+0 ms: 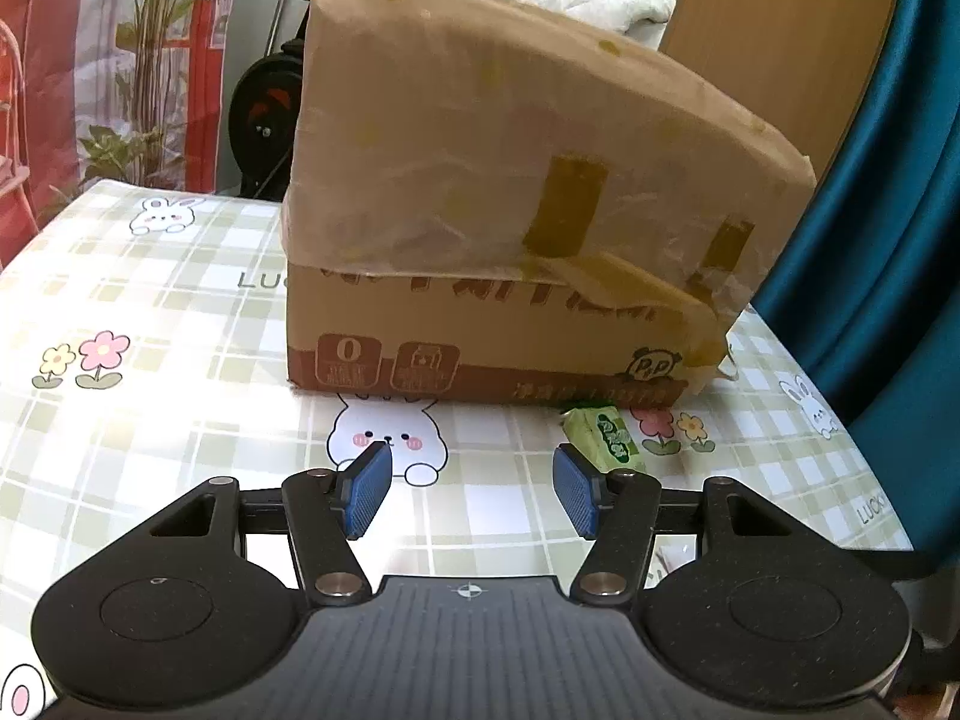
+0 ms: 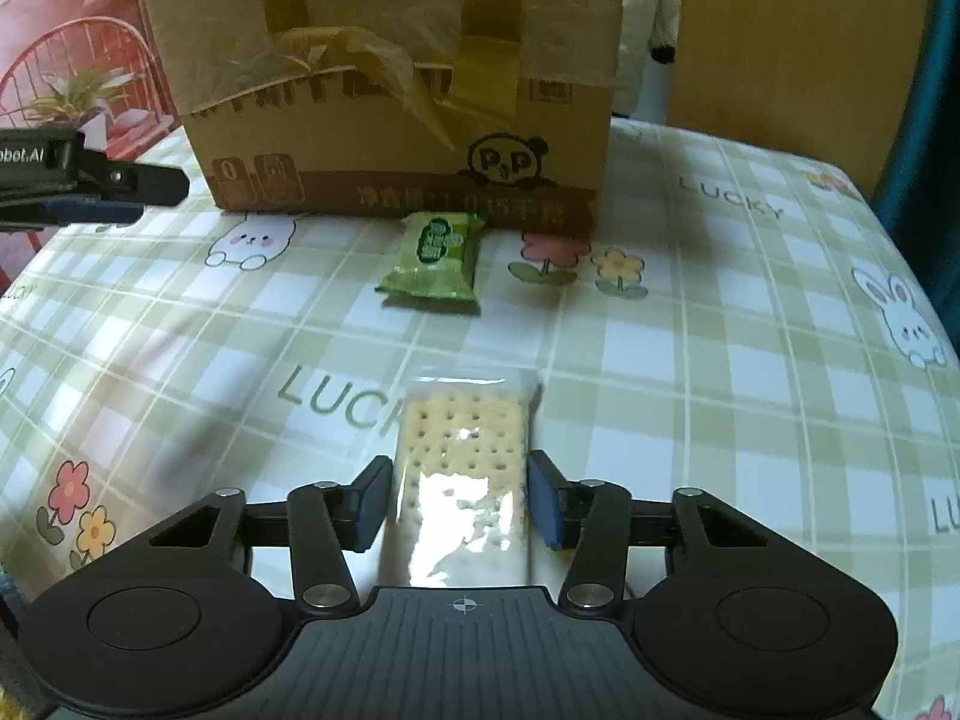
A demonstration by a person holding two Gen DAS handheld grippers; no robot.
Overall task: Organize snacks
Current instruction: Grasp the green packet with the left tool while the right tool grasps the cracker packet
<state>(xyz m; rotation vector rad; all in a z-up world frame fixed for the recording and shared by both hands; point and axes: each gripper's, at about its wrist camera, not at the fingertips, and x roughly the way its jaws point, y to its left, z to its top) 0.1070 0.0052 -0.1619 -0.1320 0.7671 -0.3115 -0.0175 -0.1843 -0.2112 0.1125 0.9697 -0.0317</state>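
A clear packet of crackers (image 2: 462,468) sits between the pads of my right gripper (image 2: 459,495), which is shut on it, low over the table. A green snack packet (image 2: 436,261) lies on the table in front of a taped cardboard box (image 2: 390,78). In the left wrist view the green packet (image 1: 606,438) lies just beyond my right fingertip, at the foot of the box (image 1: 510,210). My left gripper (image 1: 474,495) is open and empty above the table, and it shows at the left edge of the right wrist view (image 2: 90,192).
The table (image 1: 150,312) has a green checked cloth with rabbits and flowers. A teal chair (image 1: 888,210) stands at the right. A plant and a red banner stand behind the table on the left.
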